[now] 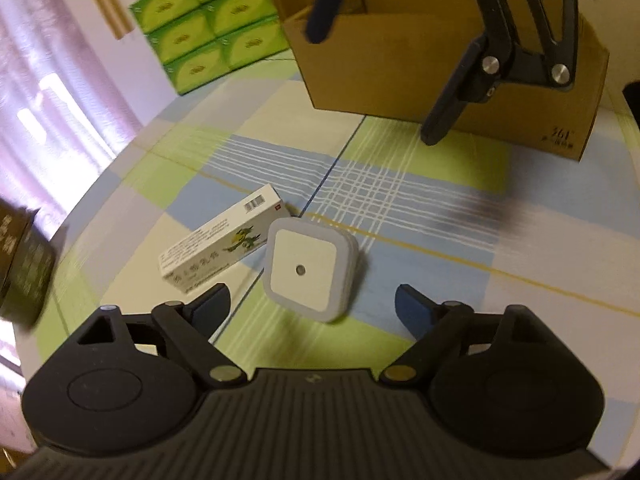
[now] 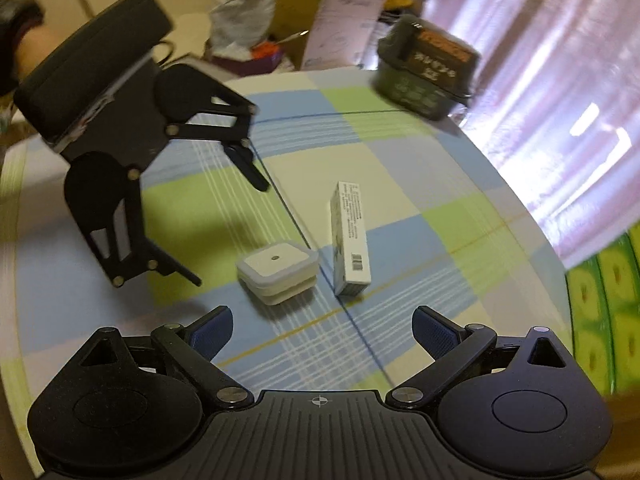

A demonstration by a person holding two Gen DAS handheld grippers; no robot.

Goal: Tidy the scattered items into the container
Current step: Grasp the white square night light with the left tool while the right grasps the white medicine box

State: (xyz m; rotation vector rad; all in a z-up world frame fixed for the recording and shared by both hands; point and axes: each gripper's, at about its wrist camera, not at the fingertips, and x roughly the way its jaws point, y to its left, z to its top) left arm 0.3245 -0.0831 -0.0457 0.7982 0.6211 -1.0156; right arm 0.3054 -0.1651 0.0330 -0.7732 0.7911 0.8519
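- Left gripper [image 1: 312,300]: jaws wide, nothing between them. Hangs low over the counter [image 1: 420,208], which wears a checked cloth of green, blue and cream.
- Night light [image 1: 310,270], white and square with a small dark dot at centre, lies on the cloth just ahead of the left gripper, in line with the gap between its blue fingertips [image 1: 212,304]. Not touched by either one.
- White carton [image 1: 222,246] with barcode and green cartoon print lies flat just left of the night light, near corners almost meeting; contact cannot be told.
- Cardboard box [image 1: 400,68], open-topped, stands at the far right of the counter, well apart from both items.
- Right gripper [image 1: 380,76]: seen from the left wrist view up by the box, one finger over its open top, the other down in front of its near wall. Jaws wide, empty.
- Right wrist view: same gripper [image 2: 322,328] looks back over the cloth at the night light [image 2: 278,268] and carton [image 2: 348,240], side by side.
- Left gripper [image 2: 232,236] in that view hangs above and left of the night light, blurred.
- Dark tub [image 2: 428,68] with printed label at the far counter edge, by a pink curtain [image 2: 540,80].
- Stack of green packs [image 1: 208,20] behind the counter, left of the box.
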